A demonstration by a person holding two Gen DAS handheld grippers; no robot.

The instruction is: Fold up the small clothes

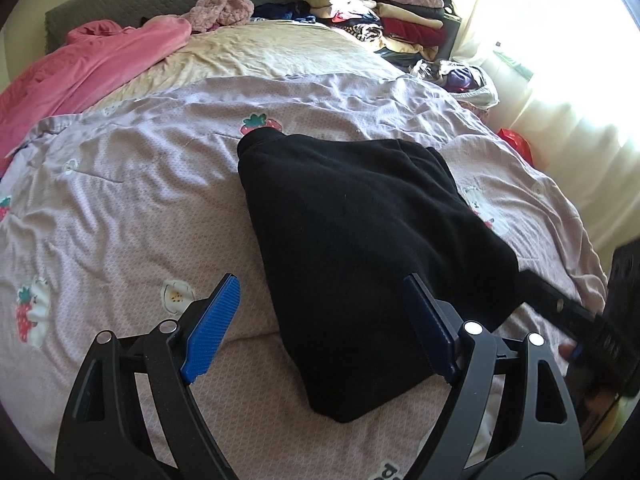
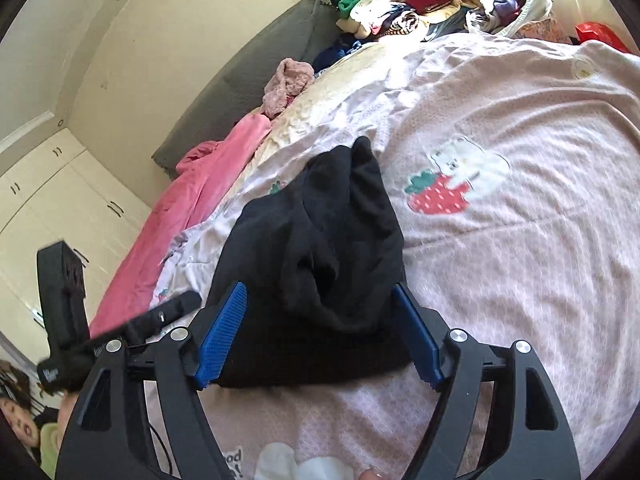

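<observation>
Spread over the bed's strawberry-print quilt [image 1: 140,200], the black garment [image 1: 360,240] lies soft, light and floppy, best pinched at its near corners, with left gripper [image 1: 320,328] and right gripper [image 2: 316,336] both gaping, empty.

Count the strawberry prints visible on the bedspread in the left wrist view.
3 clear: one at the black garment's far edge, one at the left edge of the bedspread low down, one at the left edge higher up. The garment may hide more.
</observation>
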